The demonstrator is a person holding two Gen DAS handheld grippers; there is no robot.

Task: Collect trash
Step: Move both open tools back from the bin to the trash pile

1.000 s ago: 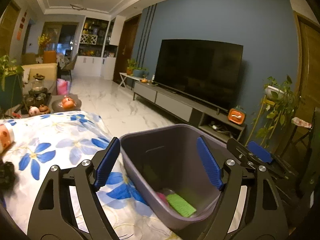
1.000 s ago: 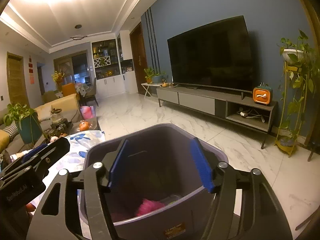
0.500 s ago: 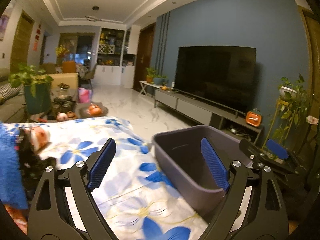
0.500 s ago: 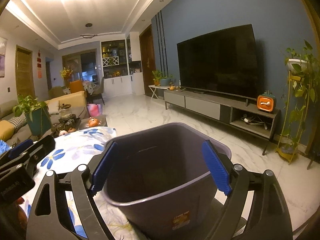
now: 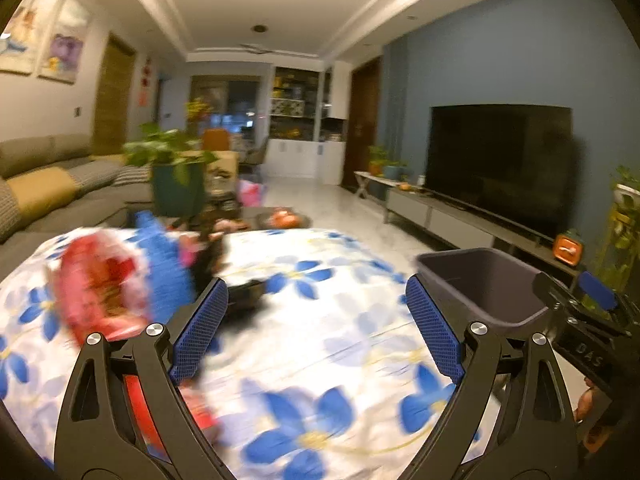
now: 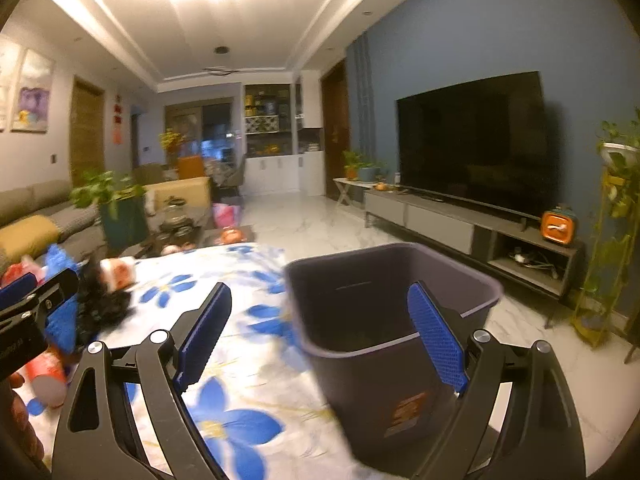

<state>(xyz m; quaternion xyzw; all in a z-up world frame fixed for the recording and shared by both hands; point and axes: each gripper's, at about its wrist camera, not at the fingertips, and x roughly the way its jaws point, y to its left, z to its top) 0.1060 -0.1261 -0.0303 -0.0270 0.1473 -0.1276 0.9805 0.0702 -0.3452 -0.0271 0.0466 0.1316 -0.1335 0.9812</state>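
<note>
A grey plastic trash bin (image 6: 384, 312) stands at the right edge of the table with the blue-flowered cloth (image 5: 320, 320); it also shows in the left wrist view (image 5: 484, 288). My left gripper (image 5: 316, 320) is open and empty above the cloth. Blurred trash lies at the left: a red wrapper (image 5: 96, 288), a blue item (image 5: 164, 264) and a dark clump (image 6: 100, 300). My right gripper (image 6: 320, 332) is open and empty, its right finger over the bin's rim. The bin's contents are hidden.
A red-and-white cup (image 6: 46, 376) lies near the table's left front. A sofa (image 5: 40, 192) and potted plant (image 5: 176, 176) stand left; a TV (image 6: 472, 140) on a low cabinet and a plant stand (image 6: 612, 240) stand right. Marble floor lies beyond.
Both grippers have swung left, away from the bin and toward the trash pile on the cloth. The bin has slid to the right in both views. Both stay open.
</note>
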